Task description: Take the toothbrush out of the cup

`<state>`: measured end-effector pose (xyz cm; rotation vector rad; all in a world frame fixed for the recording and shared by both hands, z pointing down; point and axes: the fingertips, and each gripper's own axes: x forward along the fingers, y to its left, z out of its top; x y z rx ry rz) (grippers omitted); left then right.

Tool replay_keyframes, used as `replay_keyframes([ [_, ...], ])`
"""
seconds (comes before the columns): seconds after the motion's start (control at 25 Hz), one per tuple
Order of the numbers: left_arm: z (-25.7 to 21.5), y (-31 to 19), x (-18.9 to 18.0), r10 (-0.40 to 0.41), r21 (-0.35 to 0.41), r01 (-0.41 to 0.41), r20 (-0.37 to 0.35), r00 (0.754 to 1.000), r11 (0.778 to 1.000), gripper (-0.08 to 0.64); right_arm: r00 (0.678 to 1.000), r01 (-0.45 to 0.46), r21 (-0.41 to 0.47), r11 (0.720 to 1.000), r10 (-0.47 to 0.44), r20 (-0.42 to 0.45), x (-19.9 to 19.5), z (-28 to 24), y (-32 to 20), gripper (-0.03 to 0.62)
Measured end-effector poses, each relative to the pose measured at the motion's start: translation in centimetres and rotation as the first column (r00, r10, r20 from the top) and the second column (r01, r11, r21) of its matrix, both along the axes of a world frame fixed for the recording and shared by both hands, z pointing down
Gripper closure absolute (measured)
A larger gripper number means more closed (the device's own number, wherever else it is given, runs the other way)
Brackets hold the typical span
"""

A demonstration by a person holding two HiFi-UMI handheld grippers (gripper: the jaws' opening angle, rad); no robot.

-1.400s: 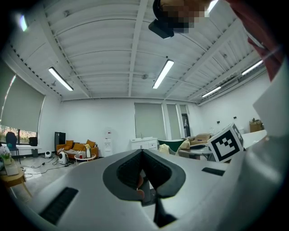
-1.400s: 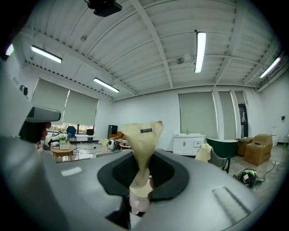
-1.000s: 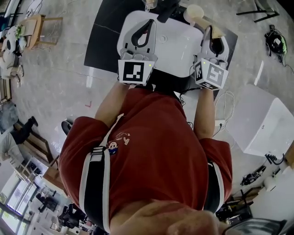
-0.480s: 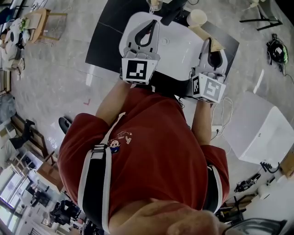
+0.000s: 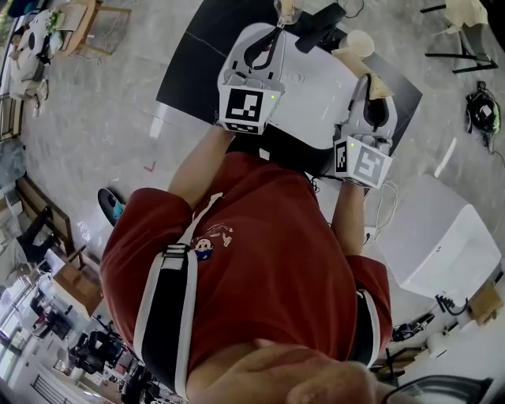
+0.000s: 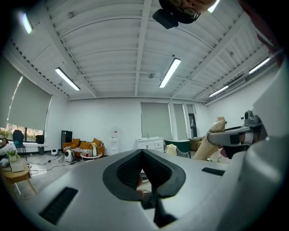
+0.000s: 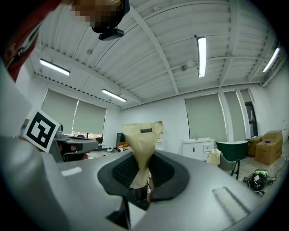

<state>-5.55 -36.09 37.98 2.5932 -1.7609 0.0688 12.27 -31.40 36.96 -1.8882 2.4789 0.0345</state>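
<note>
Standing over a white table (image 5: pixel 316 91), a person (image 5: pixel 260 260) in a red shirt holds both grippers out level. The left gripper (image 5: pixel 274 39) has its jaws together with nothing between them. The right gripper (image 5: pixel 371 85) has its jaws clamped on the narrow end of the toothbrush (image 7: pixel 141 140) in its tan paper sleeve. The sleeve's wide far end sticks out free, just beside the cream cup (image 5: pixel 360 42) near the table's far edge.

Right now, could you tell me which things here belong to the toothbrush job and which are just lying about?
Job: tan paper packet, gripped in right tool; beige cup; left tool, shut, empty.
Lying about: black object; white box.
</note>
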Motion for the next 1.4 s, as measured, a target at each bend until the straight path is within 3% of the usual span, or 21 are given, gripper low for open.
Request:
replay_keyframes([
  [0.2,1.4,-2.1,-1.5,0.027,-0.034,-0.027,0.005,1.0,0.999,0.553,1.0,-0.024,-0.013,1.0,0.024,-0.01,-2.0,0.1,-0.7,0.525],
  [0.72,6.5,-9.9,-2.1,0.141,-0.153,-0.138,0.013,0.99,0.979,0.43,0.986,-0.162,-0.045,0.986,0.16,-0.041,-3.2,1.1,-1.8,0.525],
  [1.08,11.5,-14.7,-1.9,0.164,-0.286,-0.16,-0.011,0.986,0.945,0.346,0.967,-0.248,-0.071,0.966,0.242,-0.083,-3.0,1.4,-1.8,0.525],
  [1.24,12.9,-15.9,-1.3,0.196,-0.333,-0.19,-0.015,0.98,0.924,0.331,0.959,-0.274,-0.082,0.958,0.266,-0.094,-2.8,1.7,-2.0,0.525],
  [1.4,13.5,-17.2,-0.4,0.194,-0.353,-0.184,-0.005,0.981,0.917,0.33,0.953,-0.292,-0.092,0.952,0.282,-0.107,-1.9,2.0,-2.4,0.525],
])
